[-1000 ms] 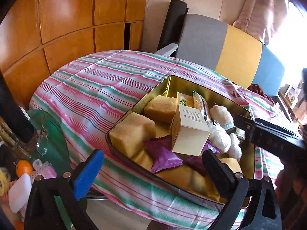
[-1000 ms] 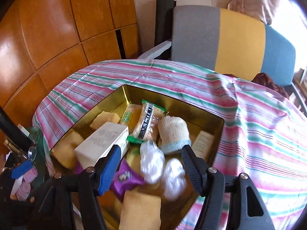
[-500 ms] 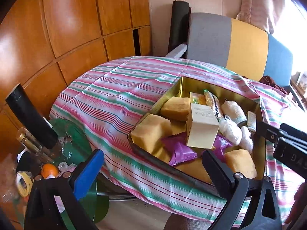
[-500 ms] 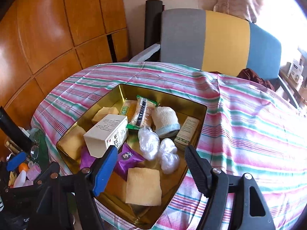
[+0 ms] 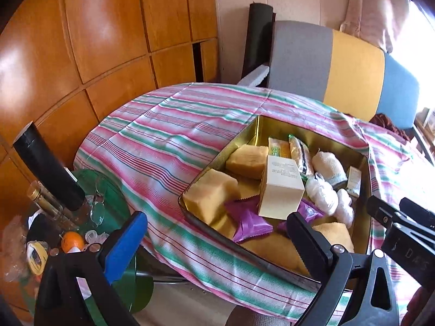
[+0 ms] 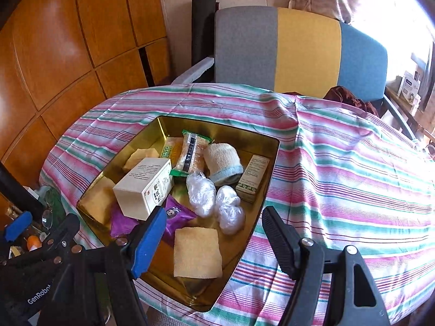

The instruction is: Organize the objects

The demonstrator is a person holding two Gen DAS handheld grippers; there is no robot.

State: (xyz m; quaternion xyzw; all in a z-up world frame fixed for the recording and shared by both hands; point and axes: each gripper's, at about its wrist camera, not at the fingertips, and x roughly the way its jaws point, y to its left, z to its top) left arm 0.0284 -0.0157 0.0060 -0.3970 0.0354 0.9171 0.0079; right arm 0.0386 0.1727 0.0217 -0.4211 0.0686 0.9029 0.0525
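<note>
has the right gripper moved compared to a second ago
Yes. The right gripper has pulled back from the gold tin; more tin and striped tablecloth show.

Filled gold tin (image 5: 246, 135) on striped tablecloth (image 5: 168, 141)

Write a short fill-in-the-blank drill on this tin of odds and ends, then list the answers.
1. Everything sits in a ____-coloured tin.
2. The tin rests on a ____ cloth.
3. The purple packet lies partly under the cream ____.
4. Both the left gripper and the right gripper are ____ and hold nothing.

Answers: gold; striped; box; open
</note>
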